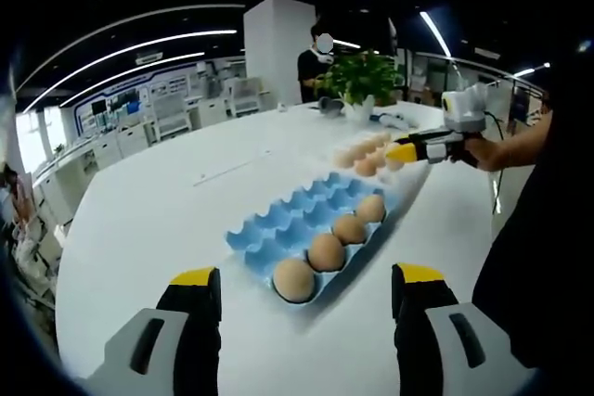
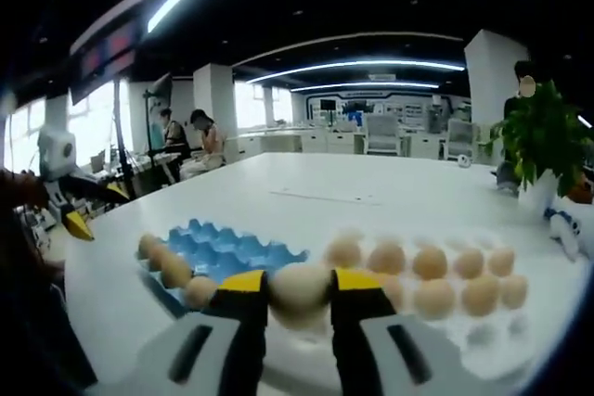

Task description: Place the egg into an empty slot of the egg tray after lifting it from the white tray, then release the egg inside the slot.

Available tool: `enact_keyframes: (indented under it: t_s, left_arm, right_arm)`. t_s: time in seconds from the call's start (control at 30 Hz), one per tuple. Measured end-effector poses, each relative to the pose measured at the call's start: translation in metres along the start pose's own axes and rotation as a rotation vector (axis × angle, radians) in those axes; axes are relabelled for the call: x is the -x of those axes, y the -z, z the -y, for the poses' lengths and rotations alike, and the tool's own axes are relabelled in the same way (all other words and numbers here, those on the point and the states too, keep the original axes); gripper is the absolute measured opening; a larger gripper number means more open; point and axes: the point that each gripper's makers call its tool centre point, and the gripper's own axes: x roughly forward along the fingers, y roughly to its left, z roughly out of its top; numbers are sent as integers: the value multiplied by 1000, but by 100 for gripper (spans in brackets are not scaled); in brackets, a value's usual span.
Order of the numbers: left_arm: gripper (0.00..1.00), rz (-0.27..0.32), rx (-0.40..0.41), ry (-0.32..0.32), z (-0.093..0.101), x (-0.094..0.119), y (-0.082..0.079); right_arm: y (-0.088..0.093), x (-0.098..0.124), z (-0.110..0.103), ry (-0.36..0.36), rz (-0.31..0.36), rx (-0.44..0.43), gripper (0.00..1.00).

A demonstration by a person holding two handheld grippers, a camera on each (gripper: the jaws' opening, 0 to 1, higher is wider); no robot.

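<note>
Right up close in the right gripper view, the right gripper has its yellow-tipped jaws closed on an egg, gripped from both sides. It sits just over the white tray, where more eggs lie in rows beyond. So the pick looks done or very nearly; the carry, the placing and the release remain. Off to the side lies the blue egg tray, four eggs lined along one edge and plenty of slots free. In the left gripper view, the left gripper hangs wide open and holds nothing, facing that tray. Farther back, a potted plant stands on the white table.
</note>
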Motion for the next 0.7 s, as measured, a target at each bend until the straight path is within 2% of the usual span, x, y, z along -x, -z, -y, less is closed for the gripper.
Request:
enact_keyframes:
  t_s: [0.4, 0.7]
  left_arm:
    - [76, 0, -4, 0, -1, 1, 0]
    - [76, -2, -4, 4, -1, 0, 0]
  right_arm:
    - [14, -13, -27, -66, -26, -7, 26]
    - [16, -19, -39, -94, -23, -6, 26]
